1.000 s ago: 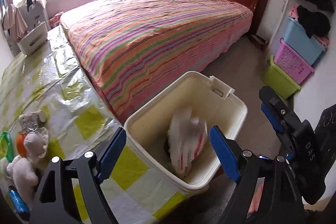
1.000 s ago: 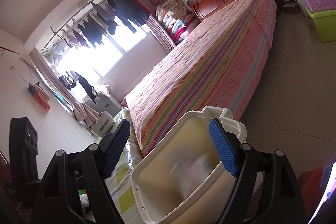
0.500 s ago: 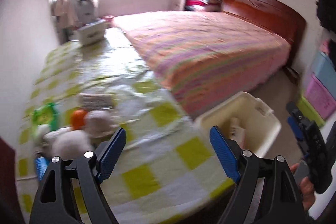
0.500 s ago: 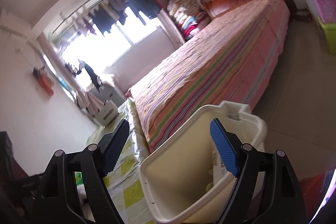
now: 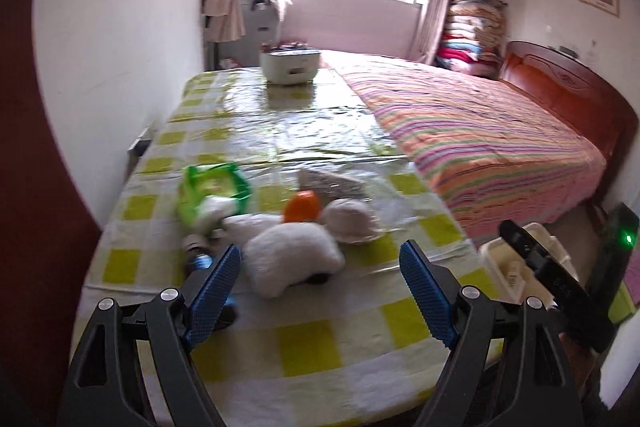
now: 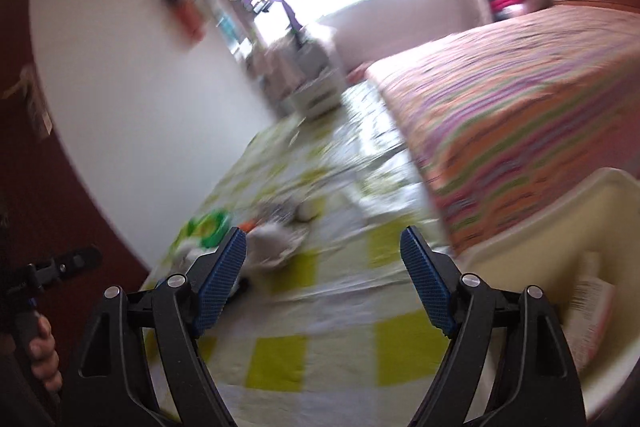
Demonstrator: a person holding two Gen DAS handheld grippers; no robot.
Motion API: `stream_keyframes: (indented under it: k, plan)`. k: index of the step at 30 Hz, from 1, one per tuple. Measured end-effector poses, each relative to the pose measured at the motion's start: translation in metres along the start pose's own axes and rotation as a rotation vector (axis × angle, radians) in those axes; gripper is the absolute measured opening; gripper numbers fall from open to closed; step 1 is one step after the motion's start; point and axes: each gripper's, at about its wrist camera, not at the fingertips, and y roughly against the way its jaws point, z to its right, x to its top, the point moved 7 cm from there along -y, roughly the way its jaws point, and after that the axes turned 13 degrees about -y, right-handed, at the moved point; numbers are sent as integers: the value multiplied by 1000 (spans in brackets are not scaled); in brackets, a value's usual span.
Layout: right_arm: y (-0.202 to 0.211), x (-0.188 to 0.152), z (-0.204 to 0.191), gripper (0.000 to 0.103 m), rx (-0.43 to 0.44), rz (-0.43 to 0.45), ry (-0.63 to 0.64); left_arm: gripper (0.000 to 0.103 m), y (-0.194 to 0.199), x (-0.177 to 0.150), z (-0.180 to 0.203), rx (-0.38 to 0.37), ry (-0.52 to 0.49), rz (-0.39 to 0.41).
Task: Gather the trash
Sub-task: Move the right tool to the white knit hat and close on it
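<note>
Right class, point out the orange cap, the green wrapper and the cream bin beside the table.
Orange cap [image 5: 302, 206]: left wrist view, middle of its top.
Green wrapper [image 5: 212, 183]: left wrist view, on its pale printed centre.
Cream bin [image 6: 560, 227]: right wrist view, on its near inside wall.

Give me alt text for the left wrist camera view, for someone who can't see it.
The open, empty left gripper points over a table with a yellow-checked cloth toward a clutter of white crumpled wads, an orange piece and a green wrapper. A striped bed lies to the right, with a cream bin beside the table.
</note>
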Motion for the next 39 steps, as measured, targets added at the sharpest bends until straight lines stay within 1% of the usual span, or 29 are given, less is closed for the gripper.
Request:
stream_keyframes:
  k: [3, 5, 7, 8, 11, 12, 13, 16, 21, 26, 28, 33, 36, 39]
  plan:
    - [-29, -5, -23, 78, 32, -87, 41, 79, -3, -12, -20, 24, 39, -28]
    - [-44, -5, -36, 78, 40, -116, 74, 79, -4, -20, -29, 29, 61, -41]
    - [-60, -6, -48, 72, 58, -162, 110, 79, -6, -27, -38, 41, 84, -57]
    - [-63, -6, -48, 70, 63, -181, 126, 79, -7, -31, -42, 44, 95, -65]
    - [-86, -13, -58, 63, 44, -243, 187, 79, -8, -38, -49, 50, 109, -77]
    - [-93, -17, -60, 58, 38, -267, 205, 79, -8, -40, -52, 56, 110, -84]
    - [-98, -20, -62, 54, 27, -285, 224, 79, -8, -41, -53, 58, 112, -85]
    - [-113, -28, -61, 53, 7, -331, 238, 79, -10, -45, -56, 57, 118, -95]
    - [-138, -29, -50, 53, -36, -393, 212, 79, -11, -47, -56, 57, 114, -101]
    - [-160, -38, -41, 52, -86, -457, 226, 79, -13, -49, -59, 54, 125, -110]
    - [-165, -41, -42, 47, -74, -476, 215, 79, -14, -50, -59, 53, 127, -120]
    - [-162, -41, -45, 40, -72, -475, 215, 79, -16, -53, -58, 49, 129, -134]
    - [-152, -40, -42, 39, -38, -482, 164, 79, -16, -54, -58, 57, 130, -140]
    - [-133, -32, -37, 39, 6, -458, 107, 79, -17, -54, -61, 61, 135, -143]
